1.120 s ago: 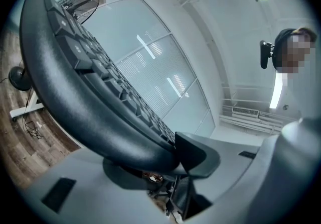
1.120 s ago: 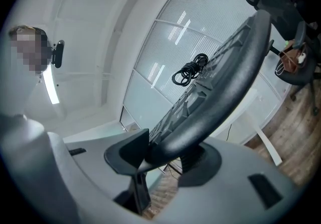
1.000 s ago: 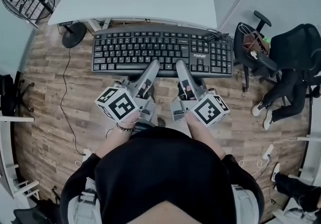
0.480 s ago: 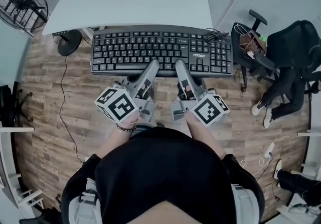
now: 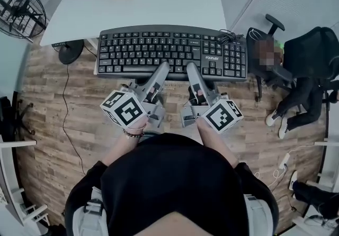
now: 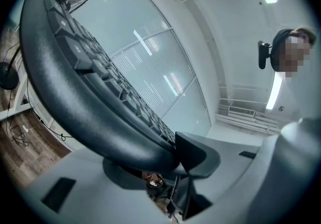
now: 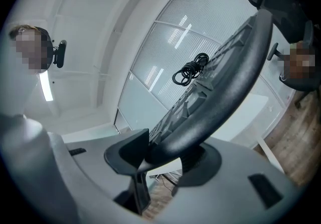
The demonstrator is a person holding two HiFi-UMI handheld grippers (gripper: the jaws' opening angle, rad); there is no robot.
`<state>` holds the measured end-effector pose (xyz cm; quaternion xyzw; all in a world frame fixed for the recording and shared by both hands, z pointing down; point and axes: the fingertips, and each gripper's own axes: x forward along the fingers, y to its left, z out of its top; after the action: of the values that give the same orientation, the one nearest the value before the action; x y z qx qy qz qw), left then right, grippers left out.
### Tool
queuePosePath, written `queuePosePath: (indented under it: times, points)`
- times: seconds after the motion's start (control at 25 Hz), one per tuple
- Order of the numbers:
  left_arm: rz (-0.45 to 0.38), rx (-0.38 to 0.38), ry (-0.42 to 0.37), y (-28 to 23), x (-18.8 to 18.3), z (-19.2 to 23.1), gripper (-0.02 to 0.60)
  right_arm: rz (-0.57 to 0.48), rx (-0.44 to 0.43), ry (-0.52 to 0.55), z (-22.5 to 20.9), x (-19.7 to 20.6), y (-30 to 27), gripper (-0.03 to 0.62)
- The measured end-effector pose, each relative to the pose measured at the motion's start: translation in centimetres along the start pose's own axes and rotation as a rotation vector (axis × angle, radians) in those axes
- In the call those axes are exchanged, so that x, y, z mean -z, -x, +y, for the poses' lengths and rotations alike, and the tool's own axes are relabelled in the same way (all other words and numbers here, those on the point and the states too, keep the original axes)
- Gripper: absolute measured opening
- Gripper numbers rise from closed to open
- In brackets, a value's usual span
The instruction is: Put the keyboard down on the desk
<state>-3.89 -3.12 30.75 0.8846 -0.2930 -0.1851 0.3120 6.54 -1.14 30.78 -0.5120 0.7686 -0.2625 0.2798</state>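
Left gripper (image 5: 162, 69) and right gripper (image 5: 190, 67) pinch the keyboard (image 5: 159, 50). It has advanced to the desk's (image 5: 148, 2) near edge; set-down pending.

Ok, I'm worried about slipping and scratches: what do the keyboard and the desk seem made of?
The keyboard looks like black matte plastic: its front edge shows a fine pebbled grain. The desk has a smooth white top with a soft sheen, probably laminate or painted board; the look leaves that open.
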Motion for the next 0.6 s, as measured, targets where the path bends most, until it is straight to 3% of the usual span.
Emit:
queuePosePath:
  times: [0.6]
  points:
    - [0.048,0.036,0.002,-8.0,-3.7,5.1,0.175,-0.042,0.044,-0.006,-4.2,-2.8,-8.1,0.179]
